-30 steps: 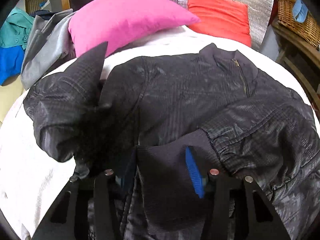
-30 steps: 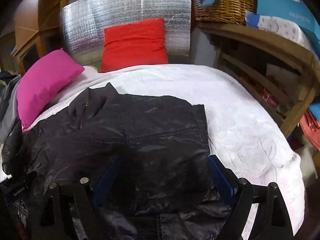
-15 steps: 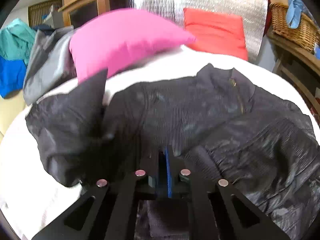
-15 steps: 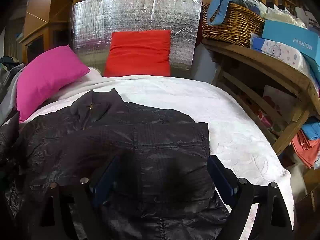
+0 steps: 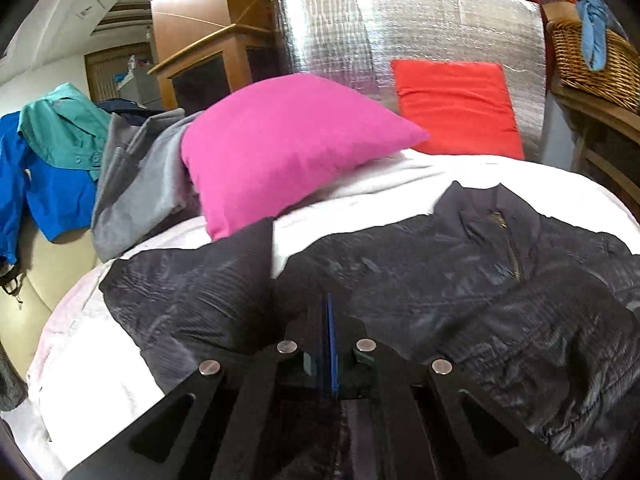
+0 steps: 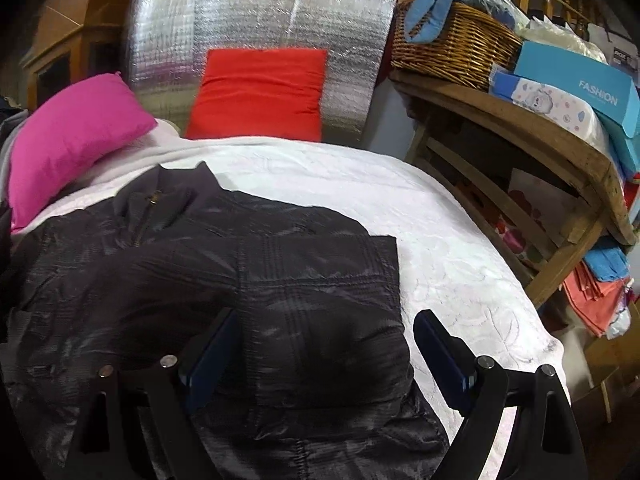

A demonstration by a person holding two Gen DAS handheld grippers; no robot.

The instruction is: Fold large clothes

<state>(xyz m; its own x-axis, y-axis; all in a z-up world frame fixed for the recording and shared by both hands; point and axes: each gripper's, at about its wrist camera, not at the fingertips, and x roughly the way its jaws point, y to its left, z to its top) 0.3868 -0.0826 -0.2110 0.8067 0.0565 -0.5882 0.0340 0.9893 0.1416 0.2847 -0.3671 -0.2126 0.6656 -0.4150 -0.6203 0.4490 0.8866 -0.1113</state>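
A black quilted jacket (image 5: 460, 292) lies front-up on the white bed cover (image 5: 380, 196), collar and zip toward the pillows. Its right sleeve is folded across the body; it also shows in the right wrist view (image 6: 280, 280). My left gripper (image 5: 330, 344) is shut on jacket fabric near the hem, which rises between the blue pads; the left sleeve (image 5: 192, 292) bunches just left of it. My right gripper (image 6: 324, 344) is open, its blue pads (image 6: 440, 352) spread over the folded right side of the jacket, holding nothing.
A pink pillow (image 5: 288, 148) and a red pillow (image 5: 456, 108) lean at the bed's head against a silver foil panel (image 6: 260, 28). Grey, teal and blue clothes (image 5: 60, 160) pile at the left. A wooden shelf (image 6: 520, 128) with a wicker basket and boxes stands right of the bed.
My left gripper has closed on the jacket fabric and lifted back, so the view now tilts up. My right gripper stayed open and rose slightly.
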